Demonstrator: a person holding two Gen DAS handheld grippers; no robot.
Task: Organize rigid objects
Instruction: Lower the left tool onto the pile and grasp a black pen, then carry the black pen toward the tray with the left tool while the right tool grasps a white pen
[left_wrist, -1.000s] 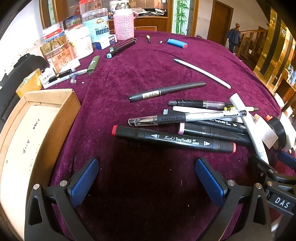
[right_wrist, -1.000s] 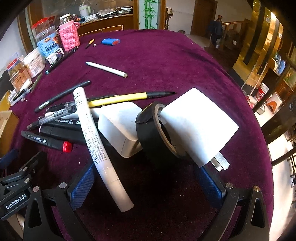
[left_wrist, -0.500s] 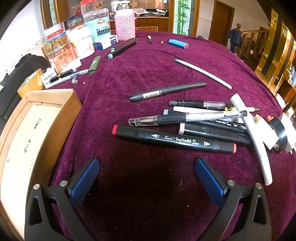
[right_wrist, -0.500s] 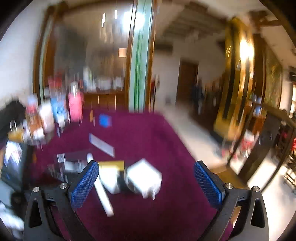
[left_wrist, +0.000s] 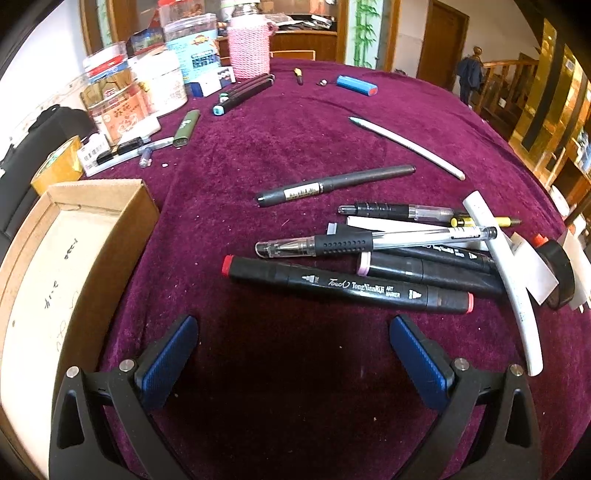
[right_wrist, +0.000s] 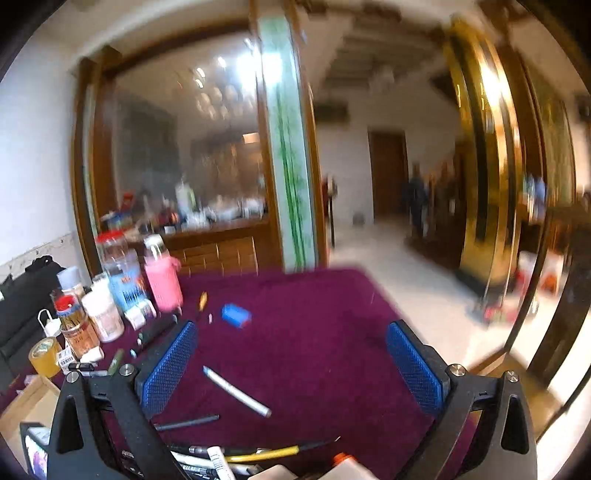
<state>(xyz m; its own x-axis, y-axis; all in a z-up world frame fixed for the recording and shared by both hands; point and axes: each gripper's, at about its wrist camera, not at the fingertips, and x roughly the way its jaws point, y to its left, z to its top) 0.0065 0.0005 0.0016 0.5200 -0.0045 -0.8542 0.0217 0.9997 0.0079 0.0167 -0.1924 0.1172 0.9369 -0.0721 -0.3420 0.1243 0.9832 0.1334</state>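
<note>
- The left gripper (left_wrist: 293, 360) hovers low over the worktop (left_wrist: 295, 140), fingers spread and holding nothing; the red-capped black marker (left_wrist: 347, 286) lies crosswise just ahead of it.
- The right gripper (right_wrist: 291, 363) is also spread and empty, tilted up toward the room (its view is blurred), with the pile of pens (right_wrist: 221, 458) beneath it.
- Judged step: picking the first item. Next, the left gripper should drop over the marker's barrel, close, then carry it to the cardboard box (left_wrist: 74, 258) on its left.

cardboard box (left_wrist: 74, 258) cut off left, right-wrist background blurred
</note>
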